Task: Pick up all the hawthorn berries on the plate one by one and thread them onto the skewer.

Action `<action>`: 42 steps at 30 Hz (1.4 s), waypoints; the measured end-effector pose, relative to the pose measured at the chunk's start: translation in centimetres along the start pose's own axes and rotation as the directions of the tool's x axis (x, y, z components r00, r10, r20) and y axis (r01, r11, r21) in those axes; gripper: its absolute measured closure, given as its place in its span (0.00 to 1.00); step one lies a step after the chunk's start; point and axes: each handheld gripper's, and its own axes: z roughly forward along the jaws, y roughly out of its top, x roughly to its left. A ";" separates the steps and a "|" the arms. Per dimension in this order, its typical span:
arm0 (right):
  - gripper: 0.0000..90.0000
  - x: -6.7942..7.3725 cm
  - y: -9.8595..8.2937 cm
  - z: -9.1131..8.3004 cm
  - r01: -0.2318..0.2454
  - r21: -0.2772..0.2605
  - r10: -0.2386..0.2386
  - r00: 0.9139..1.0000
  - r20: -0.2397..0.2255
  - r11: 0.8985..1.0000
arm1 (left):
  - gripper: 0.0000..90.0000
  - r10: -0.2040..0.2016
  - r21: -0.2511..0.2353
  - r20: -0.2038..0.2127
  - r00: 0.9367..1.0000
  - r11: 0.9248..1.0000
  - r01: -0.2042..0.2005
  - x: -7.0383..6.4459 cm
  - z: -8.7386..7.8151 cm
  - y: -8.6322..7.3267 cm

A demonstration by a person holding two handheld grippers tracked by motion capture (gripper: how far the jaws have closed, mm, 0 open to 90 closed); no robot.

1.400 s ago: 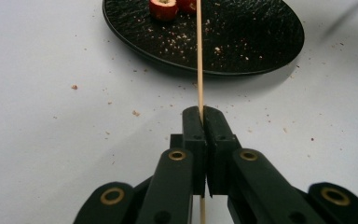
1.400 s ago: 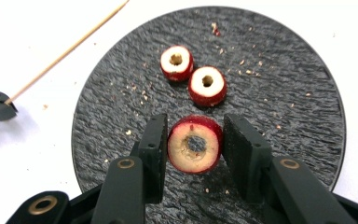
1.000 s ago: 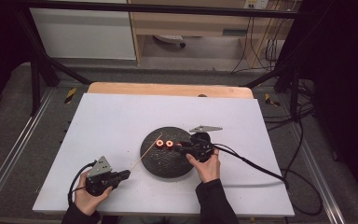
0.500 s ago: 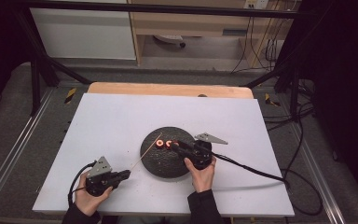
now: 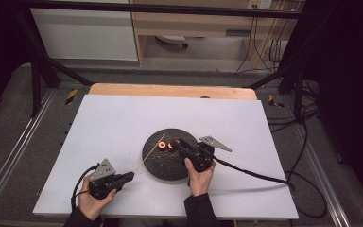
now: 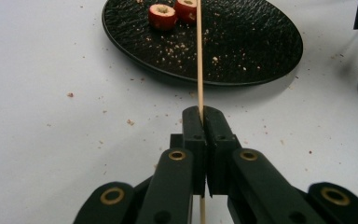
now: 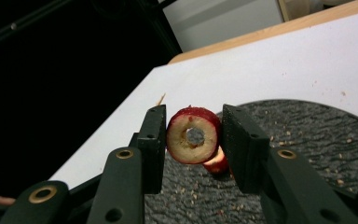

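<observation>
Between the left gripper (image 6: pixel 200 116) and the right gripper (image 5: pixel 176 143), the path is crossed by the thin skewer (image 6: pixel 198 56) over the black plate (image 5: pixel 163 165), while the white table (image 5: pixel 123 123) beyond both is open.

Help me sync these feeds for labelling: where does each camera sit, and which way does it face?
High view: above the table's near edge, facing forward and down on the round black textured plate; both forearms, hands and grippers show.
Left gripper view: on the left gripper, looking along the thin wooden skewer toward the plate; its black jaws show.
Right gripper view: on the right gripper, facing the cored red fruit ring; its jaws show.
All share the plate.
</observation>
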 end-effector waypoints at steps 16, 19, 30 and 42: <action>0.69 -0.3 1.7 0.5 -0.050 -0.135 0.047 0.999 -0.026 0.990 | 0.98 -0.007 -0.039 0.006 1.000 0.999 0.007 -1.2 0.9 0.5; 0.69 -0.3 1.7 0.6 -0.051 -0.152 0.048 0.999 -0.026 0.987 | 0.98 -0.004 -0.044 0.010 1.000 0.999 0.005 -1.5 1.1 0.6; 0.69 -0.5 2.1 1.0 -0.090 -0.229 0.081 0.995 -0.050 0.969 | 0.98 -0.001 -0.055 0.015 1.000 0.998 0.001 -2.0 1.5 0.7; 0.69 -0.5 1.6 1.3 -0.133 -0.230 0.117 0.990 -0.084 0.964 | 0.98 0.001 -0.068 0.010 1.000 0.998 -0.001 -2.3 1.7 0.8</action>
